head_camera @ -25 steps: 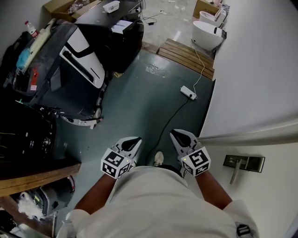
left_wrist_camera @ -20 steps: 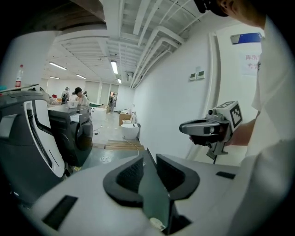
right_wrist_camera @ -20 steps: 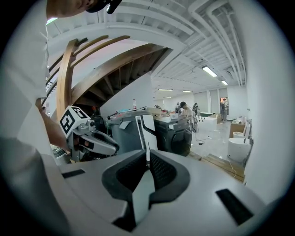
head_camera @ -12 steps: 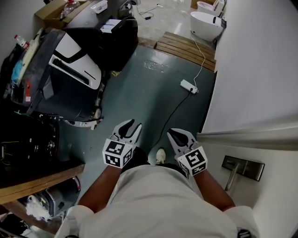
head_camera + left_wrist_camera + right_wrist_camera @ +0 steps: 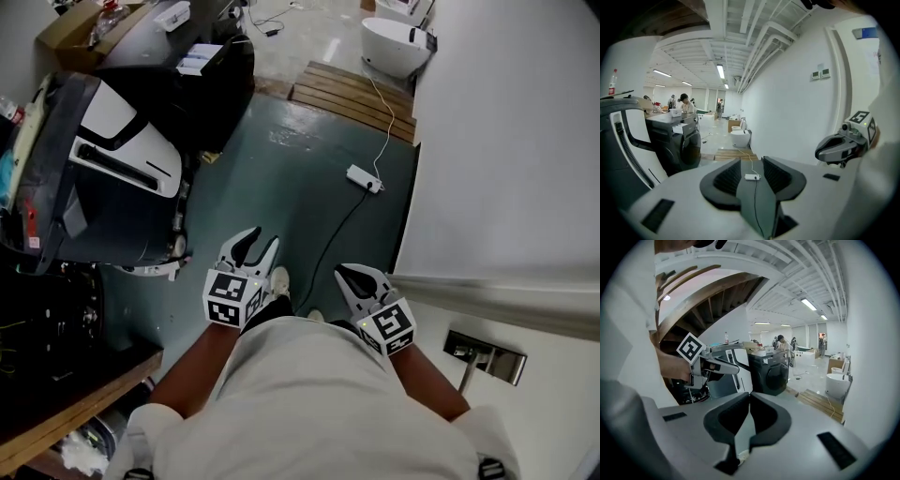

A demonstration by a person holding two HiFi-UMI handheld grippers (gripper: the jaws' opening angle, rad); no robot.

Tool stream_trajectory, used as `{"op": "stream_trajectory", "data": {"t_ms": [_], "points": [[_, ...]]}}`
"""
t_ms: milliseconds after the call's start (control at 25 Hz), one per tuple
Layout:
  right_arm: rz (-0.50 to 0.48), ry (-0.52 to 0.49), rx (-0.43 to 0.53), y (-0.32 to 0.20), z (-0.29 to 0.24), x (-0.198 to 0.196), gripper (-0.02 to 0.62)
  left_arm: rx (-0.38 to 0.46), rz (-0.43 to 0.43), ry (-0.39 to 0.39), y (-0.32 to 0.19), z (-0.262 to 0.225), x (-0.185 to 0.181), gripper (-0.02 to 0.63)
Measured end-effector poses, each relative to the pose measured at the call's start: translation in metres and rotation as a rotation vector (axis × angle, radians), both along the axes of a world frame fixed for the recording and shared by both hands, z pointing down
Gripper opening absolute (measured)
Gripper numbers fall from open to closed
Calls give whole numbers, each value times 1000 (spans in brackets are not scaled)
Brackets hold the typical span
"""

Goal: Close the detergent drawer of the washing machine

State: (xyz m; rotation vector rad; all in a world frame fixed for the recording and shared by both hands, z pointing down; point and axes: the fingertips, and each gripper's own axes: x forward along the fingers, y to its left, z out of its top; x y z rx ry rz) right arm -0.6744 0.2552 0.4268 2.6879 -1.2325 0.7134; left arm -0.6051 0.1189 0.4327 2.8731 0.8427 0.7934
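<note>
The dark washing machine (image 5: 220, 89) stands far ahead at the top of the head view, well away from both grippers. A pale drawer (image 5: 199, 58) seems to stick out at its top front corner. The machine also shows in the left gripper view (image 5: 682, 147) and in the right gripper view (image 5: 771, 371). My left gripper (image 5: 264, 236) hangs over the green floor; its jaws have just been opening and nothing is between them (image 5: 751, 161). My right gripper (image 5: 345, 274) is beside it with its jaws together, empty (image 5: 749, 394).
A big black-and-white appliance (image 5: 103, 169) fills the left side. A power strip (image 5: 363, 178) with its cable lies on the floor ahead. Beyond it are wooden slats (image 5: 352, 98) and a white basin (image 5: 394, 47). A white wall with a metal handle (image 5: 483, 356) runs along the right.
The left jaws went from together to wide apart. Both grippers travelled forward along the floor toward the washing machine, and the person's foot now shows beside the left gripper.
</note>
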Motion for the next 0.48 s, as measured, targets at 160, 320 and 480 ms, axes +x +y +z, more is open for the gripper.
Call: {"op": "stream_trajectory", "data": {"t_ms": [160, 320, 480], "points": [[23, 34, -27, -17, -17, 49, 6, -17, -1, 19, -26, -7, 40, 146], [48, 47, -20, -36, -24, 84, 6, 8, -2, 20, -55, 1, 67, 144], [15, 10, -33, -61, -22, 96, 6, 3, -33, -4, -78, 11, 85, 141]]}}
